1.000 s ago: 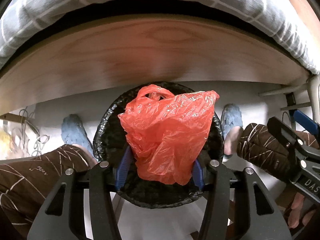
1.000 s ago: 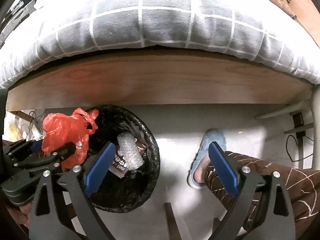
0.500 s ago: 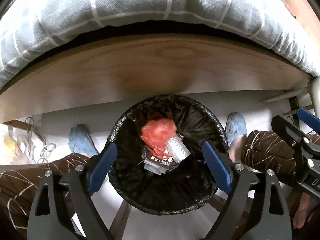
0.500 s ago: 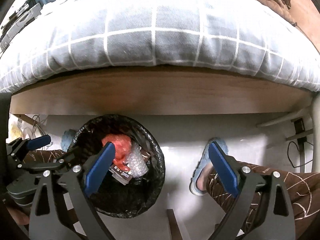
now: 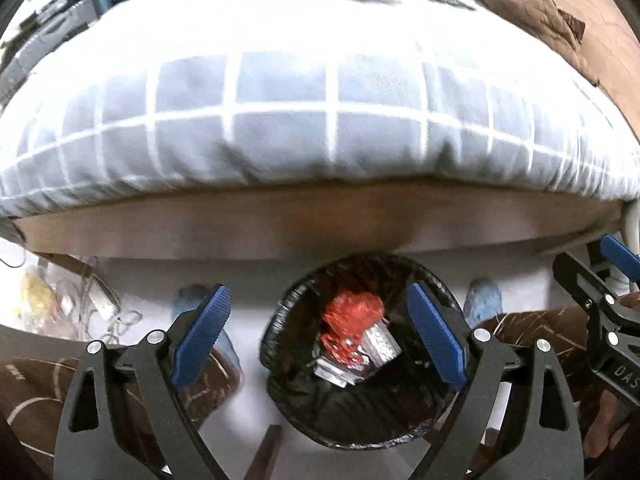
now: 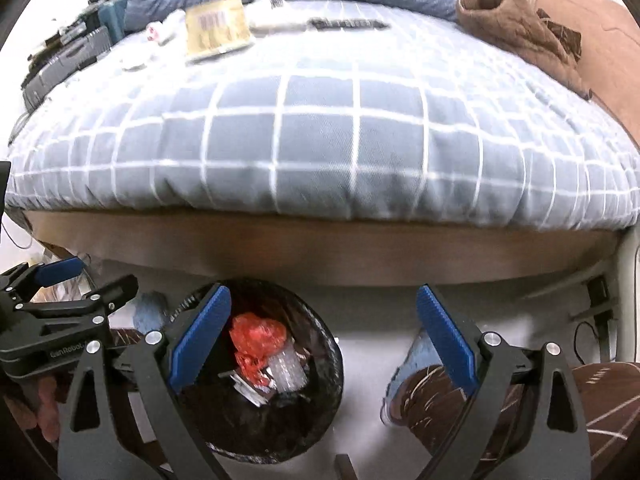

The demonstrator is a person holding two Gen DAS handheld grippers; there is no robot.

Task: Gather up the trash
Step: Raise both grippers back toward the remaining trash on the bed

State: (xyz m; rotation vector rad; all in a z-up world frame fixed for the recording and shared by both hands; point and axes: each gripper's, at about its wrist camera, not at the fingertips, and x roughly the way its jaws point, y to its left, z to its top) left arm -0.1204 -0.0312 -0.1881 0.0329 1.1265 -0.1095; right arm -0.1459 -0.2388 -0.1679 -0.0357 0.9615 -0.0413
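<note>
Left tool [image 5: 318, 338]: jaws wide, nothing between the pads; they have just been opening, and the red bag [image 5: 352, 314] now lies loose in the bin [image 5: 280, 320]. In the left wrist view the bin sits at 6 o'clock, the bag at its centre, touching a bubble-wrap roll [image 5: 380, 344] at the bag's 4 o'clock.

Right tool [image 6: 322, 338]: jaws wide, holding nothing. The left tool shows at 9 o'clock in its view.

Step in hand, as judged: drop done, clear the bin and go for the next piece. Do it well by lifting straight off so no pad catches the black liner, then heading to the litter on the bed [image 6: 320, 140] at 12 o'clock, such as the yellow packet [image 6: 218, 26].

Bag is crumpled to a lump; no clear long axis, no pointing direction readable.
</note>
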